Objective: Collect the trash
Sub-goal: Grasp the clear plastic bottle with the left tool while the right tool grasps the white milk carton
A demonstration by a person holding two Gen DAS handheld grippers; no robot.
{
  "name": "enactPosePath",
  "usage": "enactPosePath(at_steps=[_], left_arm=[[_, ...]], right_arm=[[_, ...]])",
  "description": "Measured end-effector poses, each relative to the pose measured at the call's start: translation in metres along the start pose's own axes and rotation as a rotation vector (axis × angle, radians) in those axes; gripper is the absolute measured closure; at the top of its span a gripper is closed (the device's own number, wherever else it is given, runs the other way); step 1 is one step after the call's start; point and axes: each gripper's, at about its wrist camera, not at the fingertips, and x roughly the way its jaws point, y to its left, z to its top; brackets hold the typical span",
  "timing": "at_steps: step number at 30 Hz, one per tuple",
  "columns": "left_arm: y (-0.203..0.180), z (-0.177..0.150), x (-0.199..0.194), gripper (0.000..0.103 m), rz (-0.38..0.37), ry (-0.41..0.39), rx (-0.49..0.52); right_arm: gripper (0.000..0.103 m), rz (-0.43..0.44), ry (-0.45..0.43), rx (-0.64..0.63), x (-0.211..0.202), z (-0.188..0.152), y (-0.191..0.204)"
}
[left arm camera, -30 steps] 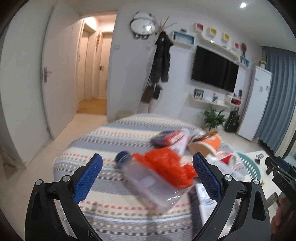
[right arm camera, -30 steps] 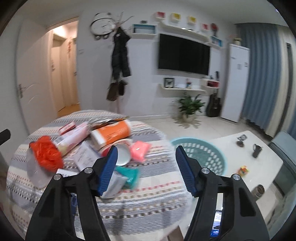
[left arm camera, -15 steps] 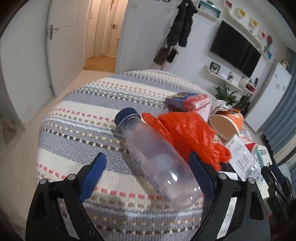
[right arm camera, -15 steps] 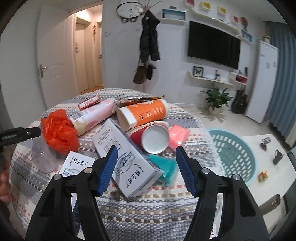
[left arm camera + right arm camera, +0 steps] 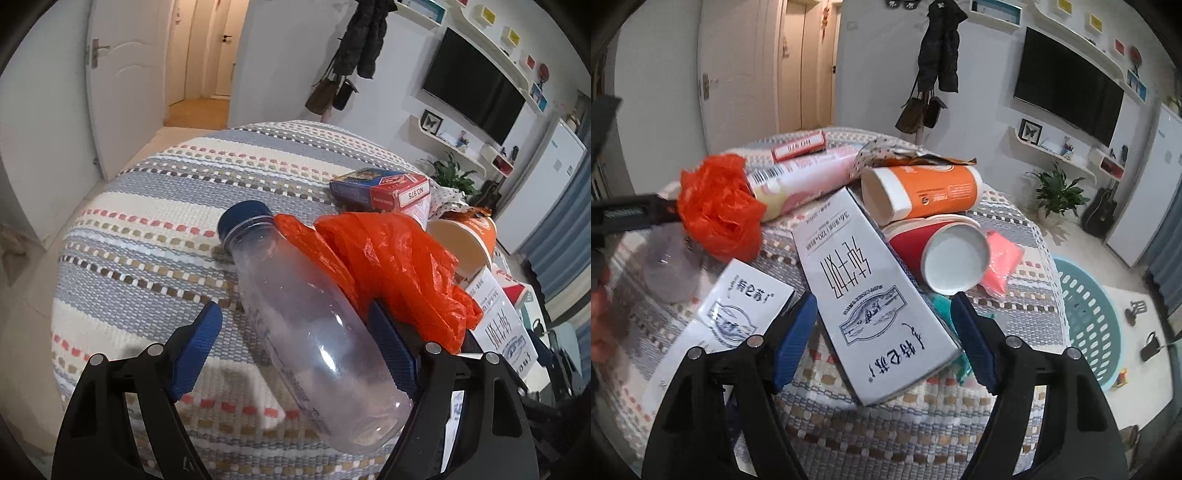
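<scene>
A: Where is the trash lying?

B: All over the striped cloth (image 5: 155,229) that covers the surface. A clear plastic bottle (image 5: 314,321) with a blue cap lies on its side, an orange plastic bag (image 5: 399,266) touching it on the right.

A: And the left gripper (image 5: 295,332)?

B: Its jaws have just been closing and now straddle the bottle's lower half. The right blue pad is just beside the bottle wall, the left one stands clear of it, so the bottle is not gripped.

A: The right gripper (image 5: 884,321)?

B: Its jaws have just been opening. They stand apart on either side of a white milk carton (image 5: 871,299) lying flat; neither pad presses it.

A: What else is near?

B: 2 paper cups on their sides behind the carton, an orange cup (image 5: 923,190) and a red cup (image 5: 942,258), then a pink wrapper (image 5: 1001,262). A teal basket (image 5: 1089,314) stands on the floor beyond the surface's right edge.
</scene>
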Motion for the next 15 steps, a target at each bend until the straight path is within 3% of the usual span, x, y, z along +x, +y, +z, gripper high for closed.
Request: enactPosePath(at_steps=[3,8,12,15], left_arm=[[0.006,-0.004,-0.005,0.026,-0.011,0.011,0.029],[0.027,-0.007,-0.019,0.029,0.033,0.021,0.039],[0.031,-0.007,-0.024,0.031,0.051,0.018,0.052],[0.025,-0.005,-0.021,0.031,0.058,0.024,0.081]], right_arm=[[0.031,-0.016,-0.006,-0.009,0.001,-0.003,0.002],[0.032,-0.029,0.009,-0.021,0.001,-0.003,0.003],[0.051,-0.043,0.007,-0.033,-0.01,-0.003,0.008],[0.059,0.013,0.048,0.003,-0.019,-0.005,0.004]])
